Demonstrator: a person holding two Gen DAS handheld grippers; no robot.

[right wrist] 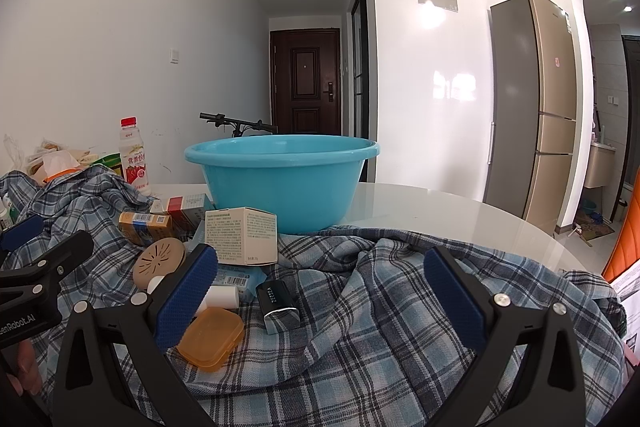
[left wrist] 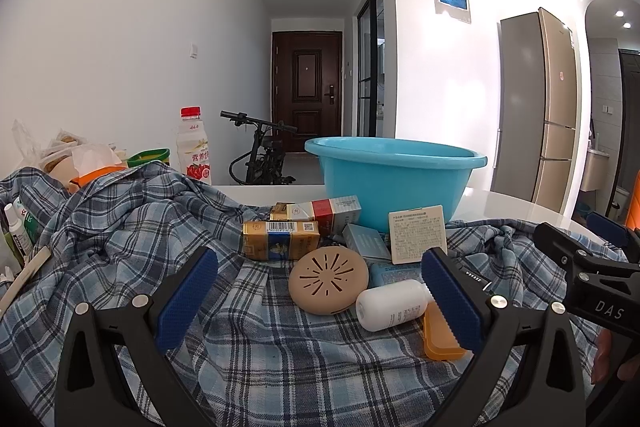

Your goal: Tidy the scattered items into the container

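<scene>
My left gripper (left wrist: 320, 301): jaws wide, holding nothing, hovering over the plaid cloth (left wrist: 280, 359). Between the pads, just ahead: tan vented disc (left wrist: 328, 279), w/ white bottle (left wrist: 394, 305) lying on its side at the right pad and orange case (left wrist: 440, 341) partly hidden behind that pad. My right gripper (right wrist: 320, 301): jaws wide too, nothing held; only cloth between them, black box (right wrist: 278, 303) nearer the left pad.

Farther out: white carton (right wrist: 241, 235), gold carton (left wrist: 280, 239), red/white carton (left wrist: 332, 213) bunched on the cloth in front of the blue basin (left wrist: 394, 179), which sits on the white table (right wrist: 460, 219). Nothing seen in the basin so far, though its floor is out of view.

Risks, my judgement:
- bottle is round, likely to roll off if nudged
- items crowd each other; closing on the disc may shove neighbours
- loose cloth folds may get pinched w/ an item & drag the rest
- grippers work close, could collide
</scene>
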